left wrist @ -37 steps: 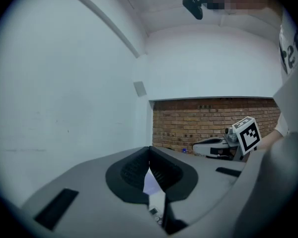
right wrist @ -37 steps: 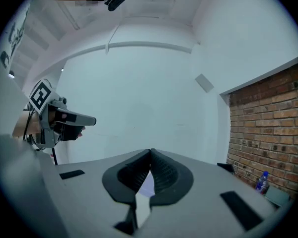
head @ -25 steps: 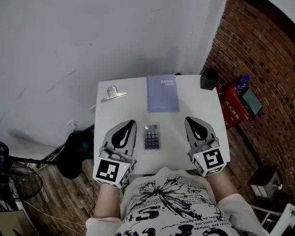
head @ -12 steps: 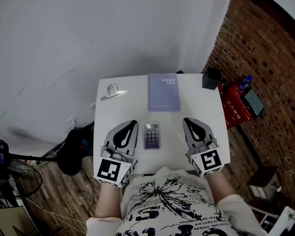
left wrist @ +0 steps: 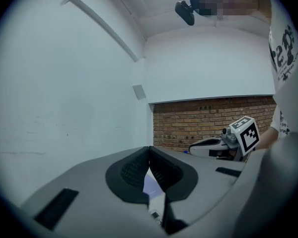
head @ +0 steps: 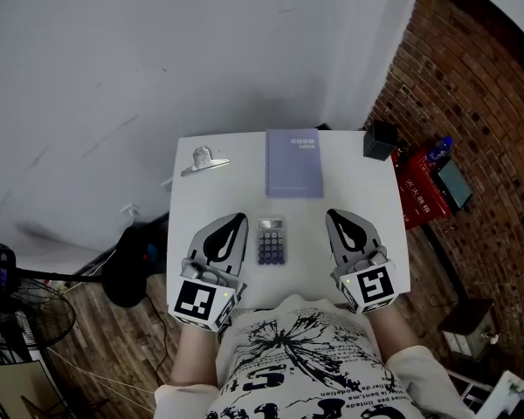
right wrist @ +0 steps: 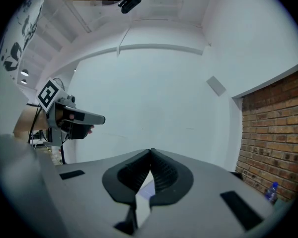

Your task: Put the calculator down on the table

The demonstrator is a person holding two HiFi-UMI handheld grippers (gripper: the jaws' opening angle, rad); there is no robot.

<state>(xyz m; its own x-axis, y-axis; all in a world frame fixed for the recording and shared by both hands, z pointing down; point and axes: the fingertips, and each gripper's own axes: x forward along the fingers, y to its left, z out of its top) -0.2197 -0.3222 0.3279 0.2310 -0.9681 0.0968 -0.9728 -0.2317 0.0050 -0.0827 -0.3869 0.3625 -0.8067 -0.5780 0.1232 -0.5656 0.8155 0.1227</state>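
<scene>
Calculator (head: 271, 241) flat on the table (head: 244, 190), lying between my left claw (head: 237, 219) and right claw (head: 333, 215), near each and touching neither. Both claws are clenched on nothing. Its long axis runs parallel to my claws, screen end away from me, keys nearer. Placement looks done; I judge it best to draw straight back, never sweeping inward

The keys on the calculator (head: 271, 241) and the print on the purple notebook (head: 293, 164) are too small to read, and the person's shirt (head: 301, 343) hides the near edge of the tabletop (head: 236, 195).
</scene>
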